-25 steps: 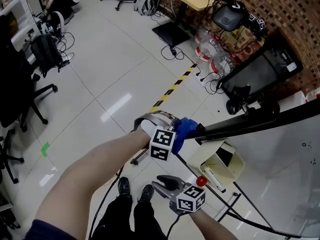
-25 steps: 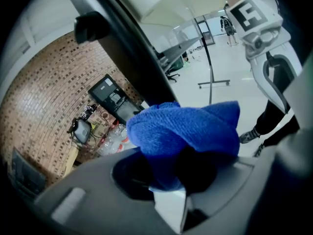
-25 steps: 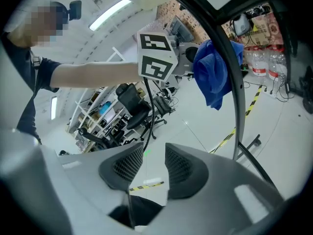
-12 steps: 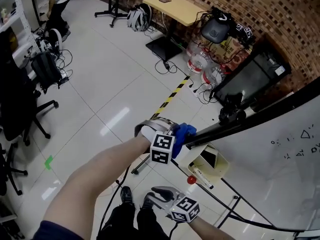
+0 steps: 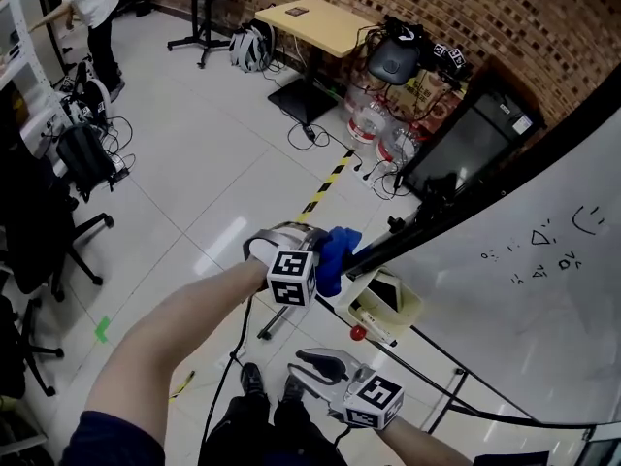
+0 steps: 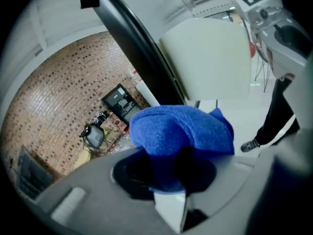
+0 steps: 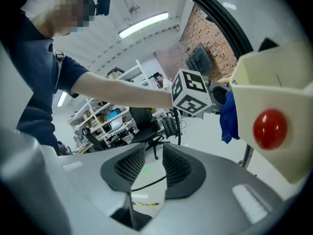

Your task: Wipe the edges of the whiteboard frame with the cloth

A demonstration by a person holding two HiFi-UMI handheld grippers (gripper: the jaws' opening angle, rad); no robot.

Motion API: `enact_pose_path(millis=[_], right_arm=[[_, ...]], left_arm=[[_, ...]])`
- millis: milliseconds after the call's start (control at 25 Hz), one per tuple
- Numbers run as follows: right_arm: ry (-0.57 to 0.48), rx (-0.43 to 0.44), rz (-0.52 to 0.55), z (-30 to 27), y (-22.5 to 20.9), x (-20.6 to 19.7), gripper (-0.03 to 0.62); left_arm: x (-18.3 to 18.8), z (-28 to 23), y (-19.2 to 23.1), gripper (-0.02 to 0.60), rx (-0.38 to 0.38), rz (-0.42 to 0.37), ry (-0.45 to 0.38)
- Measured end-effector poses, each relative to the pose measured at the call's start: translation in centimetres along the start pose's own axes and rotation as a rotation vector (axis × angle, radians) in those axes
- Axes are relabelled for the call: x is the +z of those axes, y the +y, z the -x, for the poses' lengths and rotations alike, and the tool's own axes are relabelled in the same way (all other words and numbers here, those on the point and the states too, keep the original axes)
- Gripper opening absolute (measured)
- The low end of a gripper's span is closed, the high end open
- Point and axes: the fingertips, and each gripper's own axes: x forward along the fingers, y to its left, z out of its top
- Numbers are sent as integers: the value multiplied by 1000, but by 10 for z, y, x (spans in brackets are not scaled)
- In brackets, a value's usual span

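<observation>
Grips soft, light cloth [image 6: 182, 130] tight in left gripper [image 6: 171, 182]; likely bunches and slips, so best pinched at its gathered middle. Leaves right gripper [image 7: 154, 166] empty, jaws slightly apart, just narrowed.

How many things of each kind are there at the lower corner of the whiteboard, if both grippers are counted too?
Grippers: 2, left gripper and right gripper
Blue cloth: 1
Whiteboard: 1
Beige tray: 1
Red ball: 1
Total: 6
</observation>
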Motion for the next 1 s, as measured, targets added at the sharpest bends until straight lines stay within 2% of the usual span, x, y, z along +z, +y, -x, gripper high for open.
enact_pose_path(millis=[200,360,480,720,1000], right_arm=[[-54,14,48,21,24,37,113],[-125,-30,59,47,31,77,109],[-194,-78,84,69,30,108,109],[-301,-150,120,103,29,151,106],[-352,-176,135,122,30,168,104]], left_arm=[[0,20,18,100,-2,-50,34],[7,32,16,100,-44,-105,47],[28,33,18,100,-50,-154,31],[56,36,33,100,-19,-133,25],[90,70,64,100,22,-90,-23]])
